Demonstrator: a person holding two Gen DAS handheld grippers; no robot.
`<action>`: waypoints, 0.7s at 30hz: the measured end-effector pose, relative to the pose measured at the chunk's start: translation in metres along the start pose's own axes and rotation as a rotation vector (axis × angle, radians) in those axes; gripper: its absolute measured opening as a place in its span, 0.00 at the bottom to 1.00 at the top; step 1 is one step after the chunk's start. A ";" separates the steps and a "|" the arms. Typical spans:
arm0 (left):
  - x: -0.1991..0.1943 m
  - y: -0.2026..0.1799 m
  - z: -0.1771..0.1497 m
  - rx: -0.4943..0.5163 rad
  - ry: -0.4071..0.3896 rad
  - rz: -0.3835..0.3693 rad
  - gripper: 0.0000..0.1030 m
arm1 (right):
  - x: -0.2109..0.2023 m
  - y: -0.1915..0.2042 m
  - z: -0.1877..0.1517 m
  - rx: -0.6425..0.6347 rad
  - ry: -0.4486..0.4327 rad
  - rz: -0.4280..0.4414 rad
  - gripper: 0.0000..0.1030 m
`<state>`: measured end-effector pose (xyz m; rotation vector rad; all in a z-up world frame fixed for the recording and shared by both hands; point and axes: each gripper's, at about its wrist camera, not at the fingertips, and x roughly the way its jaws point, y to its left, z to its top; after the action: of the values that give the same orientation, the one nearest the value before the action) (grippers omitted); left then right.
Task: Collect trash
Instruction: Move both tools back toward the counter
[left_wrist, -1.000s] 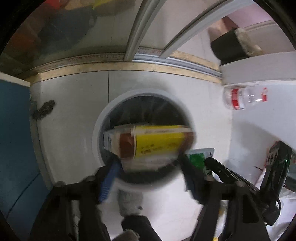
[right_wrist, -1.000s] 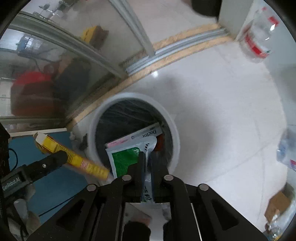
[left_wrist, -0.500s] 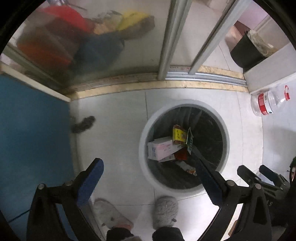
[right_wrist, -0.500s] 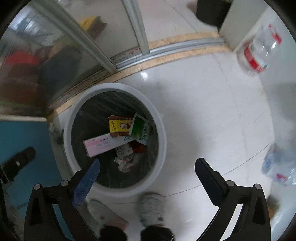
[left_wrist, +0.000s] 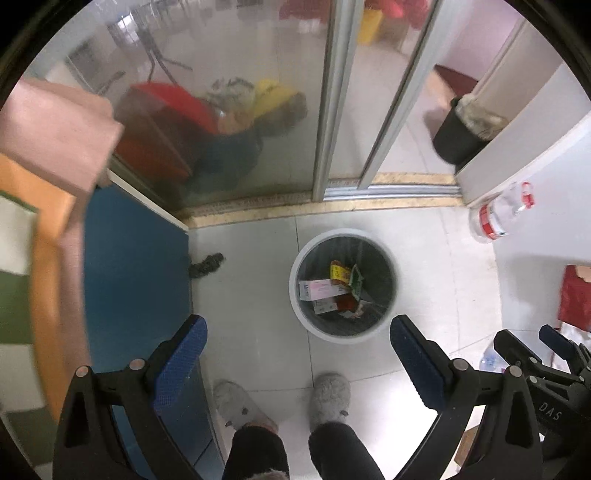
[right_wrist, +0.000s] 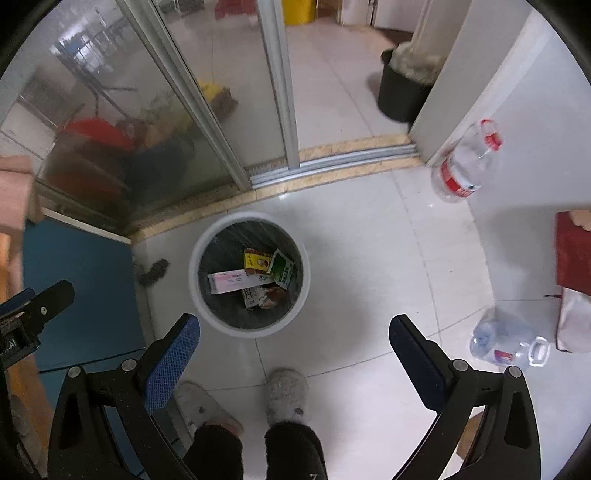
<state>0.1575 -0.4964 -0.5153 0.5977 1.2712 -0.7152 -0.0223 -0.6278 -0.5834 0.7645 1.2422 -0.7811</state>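
Left gripper and right gripper are hanging spread and empty above the bin, boxes lying inside, likely freed for more trash.

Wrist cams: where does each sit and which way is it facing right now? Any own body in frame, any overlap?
Left wrist: on the left gripper, looking down at the floor and white trash bin; open fingers, slippers, legs and the right gripper show.
Right wrist: on the right gripper, looking down at the bin; open fingers, slippers, legs and part of the left gripper show.
Shared: bin with boxes, slippers, red-capped bottle, door track.
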 end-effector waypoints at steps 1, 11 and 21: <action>-0.018 -0.001 -0.002 0.001 -0.008 -0.001 0.98 | -0.037 -0.001 -0.005 0.004 -0.010 0.002 1.00; -0.162 0.003 -0.026 -0.040 -0.052 -0.039 0.98 | -0.210 -0.004 -0.030 -0.014 -0.073 0.028 1.00; -0.231 0.045 -0.027 -0.126 -0.114 -0.088 0.98 | -0.291 0.029 -0.027 -0.041 -0.096 0.076 1.00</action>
<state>0.1421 -0.4135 -0.2936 0.3951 1.2323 -0.7257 -0.0549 -0.5625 -0.2986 0.7284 1.1337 -0.7199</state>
